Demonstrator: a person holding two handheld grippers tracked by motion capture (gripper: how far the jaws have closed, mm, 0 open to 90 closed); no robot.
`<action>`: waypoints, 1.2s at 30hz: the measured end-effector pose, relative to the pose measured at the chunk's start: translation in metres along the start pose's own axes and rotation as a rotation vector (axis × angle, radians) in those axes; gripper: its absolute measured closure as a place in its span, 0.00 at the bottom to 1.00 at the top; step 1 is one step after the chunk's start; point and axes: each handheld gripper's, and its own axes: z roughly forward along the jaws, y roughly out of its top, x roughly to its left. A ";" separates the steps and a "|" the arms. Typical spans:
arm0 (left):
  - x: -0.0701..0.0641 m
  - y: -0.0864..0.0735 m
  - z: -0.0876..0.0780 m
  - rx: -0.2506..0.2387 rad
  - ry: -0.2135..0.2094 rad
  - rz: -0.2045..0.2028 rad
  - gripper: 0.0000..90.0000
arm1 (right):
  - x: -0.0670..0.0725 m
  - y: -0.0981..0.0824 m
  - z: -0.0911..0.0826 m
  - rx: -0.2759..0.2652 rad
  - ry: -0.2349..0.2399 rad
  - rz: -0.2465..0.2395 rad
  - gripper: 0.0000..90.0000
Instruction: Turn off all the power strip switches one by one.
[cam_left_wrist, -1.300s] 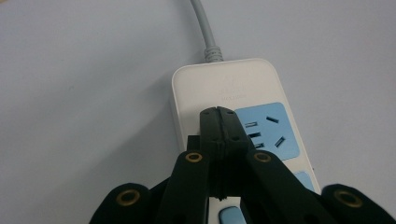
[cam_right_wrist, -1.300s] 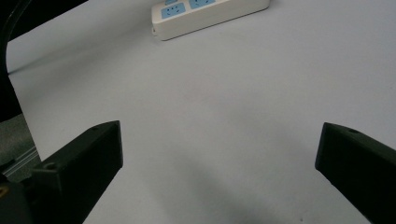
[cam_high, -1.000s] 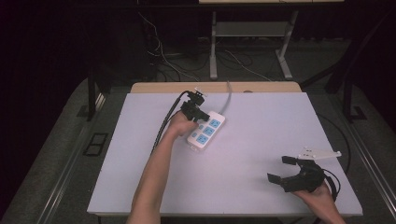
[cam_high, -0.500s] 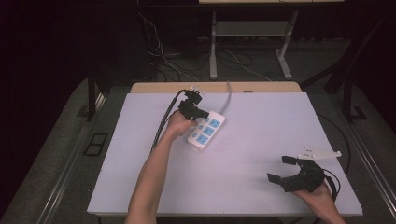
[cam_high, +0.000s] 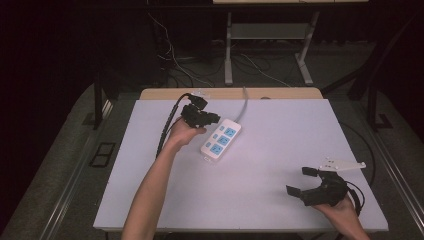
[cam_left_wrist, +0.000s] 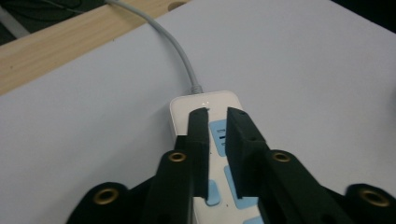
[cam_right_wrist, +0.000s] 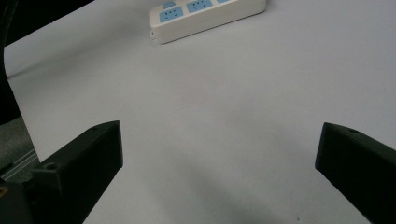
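Observation:
A white power strip (cam_high: 221, 139) with blue sockets lies slantwise on the white table (cam_high: 280, 145), left of centre toward the back. Its grey cord (cam_high: 243, 107) runs off the far edge. My left gripper (cam_high: 214, 119) hovers at the strip's upper left end, jaws almost together with nothing between them. In the left gripper view, the left gripper (cam_left_wrist: 217, 116) sits just above the strip (cam_left_wrist: 205, 100) near where the cord (cam_left_wrist: 180, 51) enters. My right gripper (cam_high: 299, 180) rests near the front right corner, open and empty. The right gripper view shows its wide-spread jaws (cam_right_wrist: 219, 140) aimed at the distant strip (cam_right_wrist: 205, 14).
A wooden ledge (cam_high: 230, 93) borders the table's far edge. A black cable (cam_high: 167, 125) trails from the left gripper off the table's left side. Metal legs (cam_high: 228, 55) and loose wires lie on the dark floor behind. A floor plate (cam_high: 102, 152) sits left of the table.
My left gripper has drifted slightly left, back from the strip's middle toward its end. The strip and the right gripper have stayed put.

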 end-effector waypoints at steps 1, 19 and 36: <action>0.000 -0.001 -0.004 -0.005 -0.004 0.002 0.80 | 0.000 0.000 0.000 -0.001 0.001 -0.003 0.01; -0.019 -0.036 -0.063 -0.080 -0.059 -0.063 0.00 | 0.003 0.001 0.002 0.001 0.005 -0.006 0.01; -0.041 -0.109 -0.093 -0.148 0.004 -0.066 0.00 | 0.006 0.002 0.004 0.002 0.009 -0.011 0.01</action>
